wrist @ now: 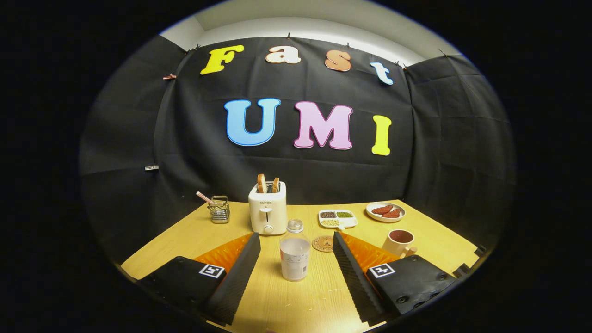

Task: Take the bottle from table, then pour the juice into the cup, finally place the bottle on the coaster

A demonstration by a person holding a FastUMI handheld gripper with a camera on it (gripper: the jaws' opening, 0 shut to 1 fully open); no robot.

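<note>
The jaws stood spread wide, touching nothing, with the bottle (294, 252) upright on the bench (296, 300) between them at lower centre, framed for a side grasp. The coaster (323, 243) lay just behind; the cup (400, 242) waited lower right.

The gripper (296, 240) hangs with fingers spread wide, bare table (296, 300) between them up to the upright bottle (294, 252). Just beyond it, the toaster (268, 208) blocks far left; the coaster (323, 243) lies flat right, the cup (400, 243) farther right.
</note>
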